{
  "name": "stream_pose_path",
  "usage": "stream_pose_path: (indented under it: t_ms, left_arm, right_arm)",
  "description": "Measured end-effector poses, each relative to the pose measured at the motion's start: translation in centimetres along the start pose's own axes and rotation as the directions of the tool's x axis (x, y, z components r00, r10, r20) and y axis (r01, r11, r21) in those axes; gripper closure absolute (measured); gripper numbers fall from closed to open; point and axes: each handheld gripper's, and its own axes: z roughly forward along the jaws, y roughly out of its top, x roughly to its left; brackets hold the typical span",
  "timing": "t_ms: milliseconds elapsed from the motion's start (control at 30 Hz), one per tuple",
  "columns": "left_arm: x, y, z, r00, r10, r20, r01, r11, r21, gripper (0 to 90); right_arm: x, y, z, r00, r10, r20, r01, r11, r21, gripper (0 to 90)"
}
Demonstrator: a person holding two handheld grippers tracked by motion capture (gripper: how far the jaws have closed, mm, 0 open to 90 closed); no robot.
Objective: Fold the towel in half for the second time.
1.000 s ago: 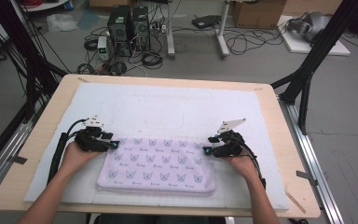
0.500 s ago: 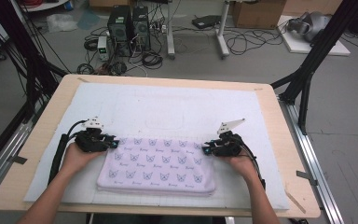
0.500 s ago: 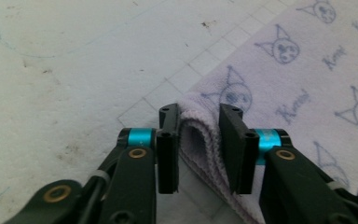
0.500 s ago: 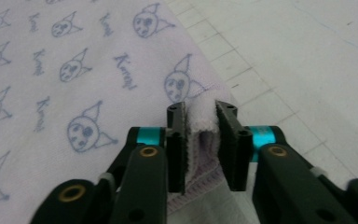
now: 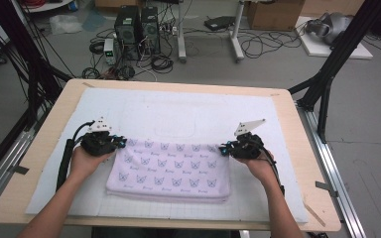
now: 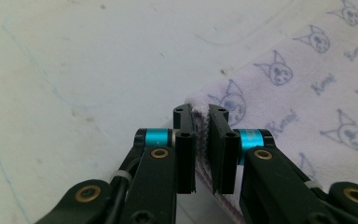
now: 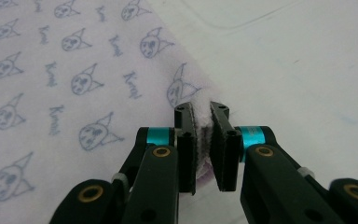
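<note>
Lying folded on the white mat (image 5: 178, 114) of the bench (image 5: 44, 148), toward its near edge, the cat-print cloth (image 5: 171, 168) has its far corners held: left tongs (image 5: 120, 144) at the left, right tongs (image 5: 223, 148) at the right. Left gripper view: the tongs (image 6: 201, 114), having just closed, pinch the cloth's corner (image 6: 200, 100). Right gripper view: those tongs (image 7: 201, 114), likewise just closed, clamp its corner (image 7: 200, 109).

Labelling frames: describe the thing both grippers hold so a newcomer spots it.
On the wooden table lies a white mat; on its near half sits a folded towel. It is pale lilac, printed with small cat faces, its far corners pinched by the left gripper and right gripper.
</note>
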Motion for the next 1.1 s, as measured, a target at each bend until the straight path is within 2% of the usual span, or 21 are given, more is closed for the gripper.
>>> stream_pose_path:
  t_ms: [67,300,333,367,400,433,500,567,600,700,833,900,1033,1100]
  left_arm:
    - [0.3,1.1,0.0,0.9998,0.0,-0.018,0.0,0.9997,-0.025,81.8]
    - [1.8,5.9,0.7,0.9963,0.01,-0.085,-0.015,0.9981,-0.059,81.9]
    - [2.1,6.5,1.1,0.9954,0.013,-0.095,-0.017,0.9986,-0.051,81.8]
    - [2.4,6.9,1.5,0.994,0.009,-0.109,-0.014,0.9989,-0.045,81.0]
    - [2.7,7.3,1.9,0.9909,-0.001,-0.135,-0.003,0.9995,-0.03,76.5]
    - [2.9,7.4,2.3,0.9864,-0.014,-0.164,0.011,0.9997,-0.021,67.7]
    - [3.4,7.2,2.6,0.9852,-0.035,-0.168,0.033,0.9994,-0.011,64.9]
    - [3.6,6.8,2.6,0.9887,-0.03,-0.147,0.032,0.9993,0.017,63.3]
    - [3.5,6.5,2.5,0.9902,-0.026,-0.137,0.028,0.9995,0.013,62.8]
    - [3.2,5.4,2.1,0.9939,-0.033,-0.105,0.033,0.9994,-0.007,63.0]
    - [2.3,3.7,1.3,0.9986,-0.01,-0.053,0.01,0.9999,-0.004,65.4]
    - [1.8,3.0,0.8,0.9988,0.002,-0.049,-0.003,0.9999,-0.015,65.7]
    - [1.2,1.8,-0.2,0.9995,0.001,-0.03,-0.002,0.9992,-0.04,64.9]
    - [0.9,1.5,-0.4,0.9999,0.004,-0.016,-0.005,0.9992,-0.039,64.7]
  right_arm:
    - [-0.5,1.0,-0.7,0.9994,-0.005,0.033,0.006,1.0,-0.025,82.3]
    - [-3.4,4.3,-1.9,0.9945,0.015,0.104,-0.011,0.999,-0.038,82.3]
    - [-4.0,4.7,-1.9,0.993,0.01,0.118,-0.005,0.999,-0.041,82.2]
    - [-4.6,5.1,-1.9,0.9918,0.024,0.125,-0.018,0.999,-0.048,80.9]
    - [-5.1,5.4,-1.8,0.9885,0.037,0.147,-0.028,0.998,-0.063,74.8]
    - [-5.6,5.6,-1.6,0.9824,0.049,0.18,-0.035,0.996,-0.083,66.4]
    - [-6.4,5.6,-1.2,0.9781,0.094,0.186,-0.078,0.993,-0.092,61.0]
    - [-6.6,5.3,-0.8,0.9788,0.102,0.178,-0.091,0.994,-0.067,59.2]
    - [-6.5,5.1,-0.6,0.9803,0.104,0.167,-0.095,0.994,-0.06,59.2]
    - [-5.8,4.2,-0.1,0.9834,0.099,0.152,-0.095,0.995,-0.036,59.1]
    - [-4.4,3.3,0.2,0.9869,0.094,0.131,-0.09,0.995,-0.033,60.6]
    - [-3.6,3.0,0.1,0.9884,0.091,0.122,-0.086,0.995,-0.04,60.5]
    - [-2.2,2.5,-0.3,0.9906,0.086,0.107,-0.078,0.994,-0.076,59.1]
    - [-1.6,2.4,-0.3,0.9915,0.078,0.105,-0.07,0.995,-0.072,58.5]
